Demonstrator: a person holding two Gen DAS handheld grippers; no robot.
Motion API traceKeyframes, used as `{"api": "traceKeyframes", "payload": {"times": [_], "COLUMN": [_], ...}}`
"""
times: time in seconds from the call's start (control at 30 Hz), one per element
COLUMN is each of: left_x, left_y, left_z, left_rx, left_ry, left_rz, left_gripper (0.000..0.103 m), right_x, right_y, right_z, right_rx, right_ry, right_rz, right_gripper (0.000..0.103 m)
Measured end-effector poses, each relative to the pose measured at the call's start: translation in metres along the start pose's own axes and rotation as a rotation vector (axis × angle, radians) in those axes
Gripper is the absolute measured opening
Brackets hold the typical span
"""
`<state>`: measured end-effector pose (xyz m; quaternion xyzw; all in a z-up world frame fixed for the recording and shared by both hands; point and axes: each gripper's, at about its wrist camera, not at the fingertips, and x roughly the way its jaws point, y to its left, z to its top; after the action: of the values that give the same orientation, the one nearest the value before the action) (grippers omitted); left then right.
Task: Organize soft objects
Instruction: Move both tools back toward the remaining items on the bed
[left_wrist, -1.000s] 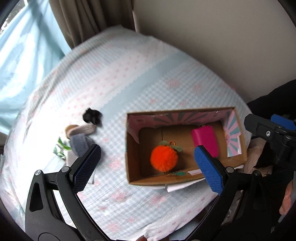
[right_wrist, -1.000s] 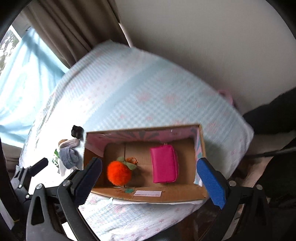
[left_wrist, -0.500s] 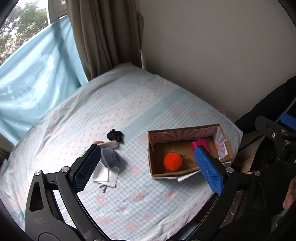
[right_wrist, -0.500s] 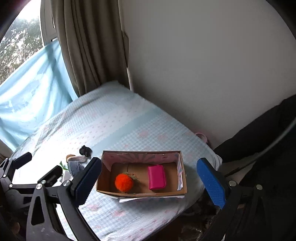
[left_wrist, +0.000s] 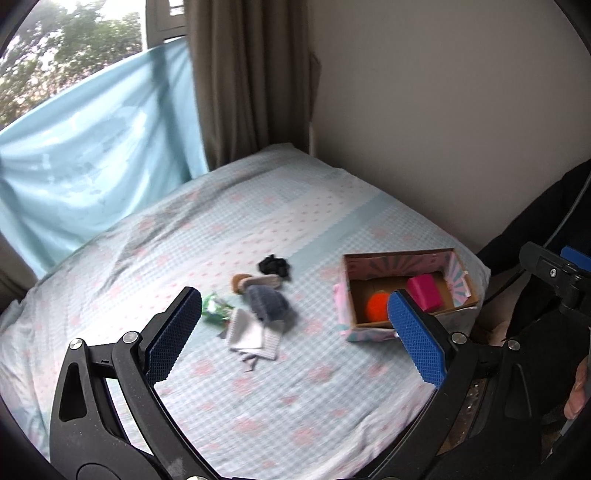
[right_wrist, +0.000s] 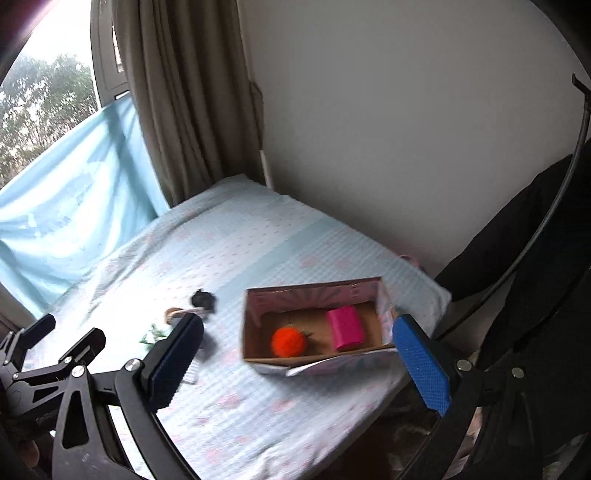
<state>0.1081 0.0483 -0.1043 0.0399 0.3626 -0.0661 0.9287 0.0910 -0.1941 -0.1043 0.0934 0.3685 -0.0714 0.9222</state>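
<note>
Soft things are lying in two groups on the bed (left_wrist: 258, 229). Inside the box (left_wrist: 458, 271), right of centre in the left wrist frame, an orange pompom (left_wrist: 376, 308) and a pink pouch (left_wrist: 424, 291) are sitting side by side. Left of the box, near centre frame, we are seeing a loose heap: a black scrunchie (left_wrist: 274, 265) at the top, a beige sock (left_wrist: 258, 282) just under it, a grey sock (left_wrist: 267, 304) touching that, a white cloth (left_wrist: 251, 334) below, and a green packet (left_wrist: 216, 314) at the heap's left edge.

We are holding our left claw (left_wrist: 293, 334) above the bed with its pads wide apart and gripping nothing. Our right claw (right_wrist: 297, 360) is hanging likewise, spread and bare, lower centre in its own frame, with the box showing between its pads. A brown curtain (left_wrist: 251, 81) and a blue sheet (left_wrist: 92, 155) are filling the upper left of both frames.
</note>
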Motion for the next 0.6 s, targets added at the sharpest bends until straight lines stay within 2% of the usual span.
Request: {"api": "traceKeyframes", "payload": {"times": [0.13,0.3,0.6], "left_x": [-0.006,-0.004,0.051], "left_y": [0.041,0.098,0.176], "left_z": [-0.016,-0.033,-0.046], "left_rx": [-0.029,-0.067,-0.156], "left_ry": [-0.005,0.005,0.064], "left_rz": [0.024,0.058,0.108], "left_gripper": [0.101,0.101,0.101], "right_x": [-0.001,0.016,0.087], "right_y": [0.032,0.069,0.133], "right_z": [-0.018,-0.041,-0.07], "right_rx": [-0.018,-0.005,-0.012], "right_ry": [-0.005,0.039,0.135], "right_rz": [0.023,0.091,0.196], "right_gripper": [0.102,0.102,0.102]}}
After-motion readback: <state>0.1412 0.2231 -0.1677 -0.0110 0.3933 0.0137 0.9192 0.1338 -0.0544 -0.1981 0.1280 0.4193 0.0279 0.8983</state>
